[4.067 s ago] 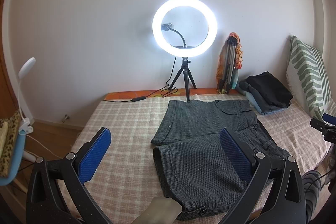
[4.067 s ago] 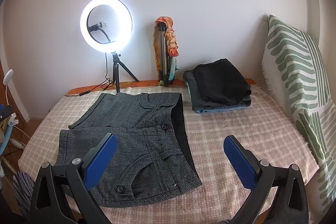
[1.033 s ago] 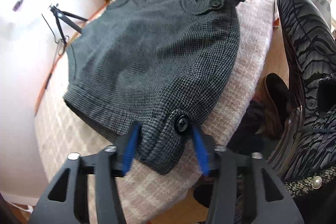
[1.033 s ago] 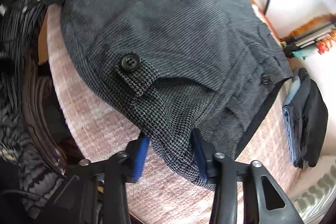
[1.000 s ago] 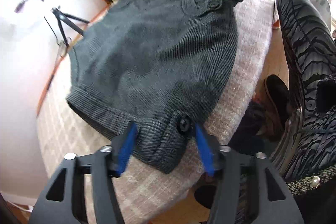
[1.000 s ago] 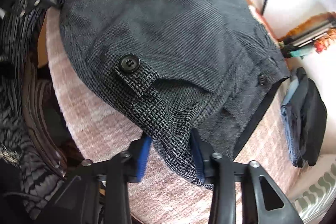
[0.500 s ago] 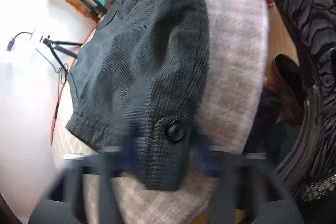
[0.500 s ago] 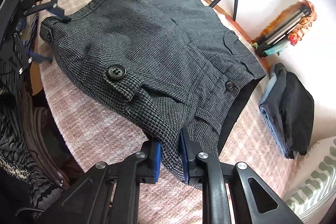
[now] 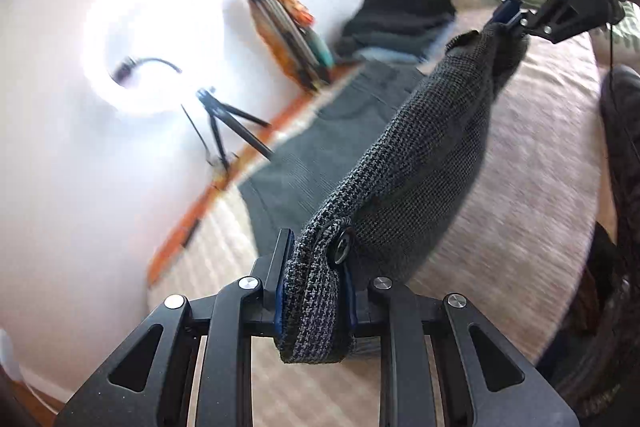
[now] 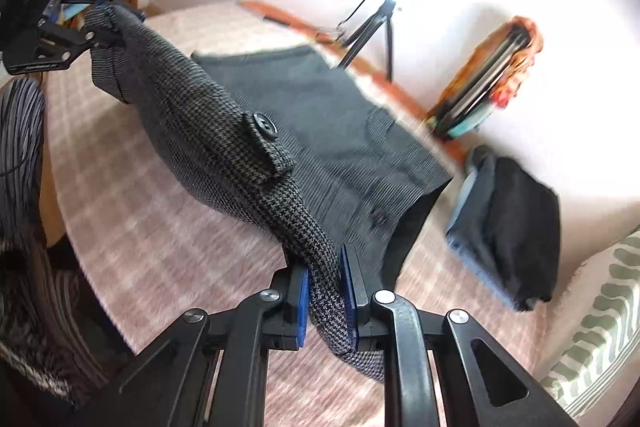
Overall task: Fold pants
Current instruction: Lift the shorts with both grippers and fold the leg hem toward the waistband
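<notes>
Left tool [image 9: 314, 291] and right tool [image 10: 325, 301] each clamp one corner of one pair of pants [image 10: 224, 131], two buttons showing.

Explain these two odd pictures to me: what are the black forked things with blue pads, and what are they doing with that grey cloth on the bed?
They are hand-held grippers, not a robot: a person carries one in each hand, and each has a wide-angle camera looking along its two fingers. One picture comes from the left gripper, the other from the right gripper; each also shows its partner far off. Both are shut on the near edge of a pair of grey houndstooth shorts, lifting it off the checked bedspread while the far half lies flat. Also on the bed: a stack of folded dark clothes, a green-striped pillow, and a ring light on a tripod by the wall.
</notes>
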Motion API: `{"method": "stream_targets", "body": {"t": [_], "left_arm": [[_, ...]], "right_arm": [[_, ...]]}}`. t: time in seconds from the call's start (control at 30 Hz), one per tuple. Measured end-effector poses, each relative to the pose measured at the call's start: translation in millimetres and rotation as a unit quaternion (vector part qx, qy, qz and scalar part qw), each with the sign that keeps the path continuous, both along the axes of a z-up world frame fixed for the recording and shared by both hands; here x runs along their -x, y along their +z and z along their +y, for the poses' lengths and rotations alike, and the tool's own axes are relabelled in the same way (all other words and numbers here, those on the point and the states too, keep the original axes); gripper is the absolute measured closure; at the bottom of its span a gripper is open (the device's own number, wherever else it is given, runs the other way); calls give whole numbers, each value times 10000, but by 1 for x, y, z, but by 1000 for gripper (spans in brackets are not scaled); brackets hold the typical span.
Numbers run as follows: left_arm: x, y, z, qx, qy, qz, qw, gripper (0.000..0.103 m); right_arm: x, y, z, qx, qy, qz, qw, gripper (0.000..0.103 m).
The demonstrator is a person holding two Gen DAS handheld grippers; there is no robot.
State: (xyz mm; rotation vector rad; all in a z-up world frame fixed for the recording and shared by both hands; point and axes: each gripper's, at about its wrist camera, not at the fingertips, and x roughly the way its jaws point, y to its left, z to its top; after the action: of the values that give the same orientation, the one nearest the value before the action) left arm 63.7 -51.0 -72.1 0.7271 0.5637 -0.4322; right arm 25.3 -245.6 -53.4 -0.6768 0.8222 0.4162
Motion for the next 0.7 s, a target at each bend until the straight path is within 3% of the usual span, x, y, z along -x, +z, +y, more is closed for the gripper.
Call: {"method": "stream_targets", "body": {"t": [0.3,0.5,0.7], "left_arm": [[-75,44,-7,159,221,-357,9990,84],[-121,43,-10,114,381,-359,9986,84],[-174,27,-16,21,519,-122,9986,84]], "right_arm": [[-66,46,13,15,-171,-516,9985,91],[-120,54,15,94,-275,-667,9974,91],[-175,39,15,216,-403,-566,9973,91]]}}
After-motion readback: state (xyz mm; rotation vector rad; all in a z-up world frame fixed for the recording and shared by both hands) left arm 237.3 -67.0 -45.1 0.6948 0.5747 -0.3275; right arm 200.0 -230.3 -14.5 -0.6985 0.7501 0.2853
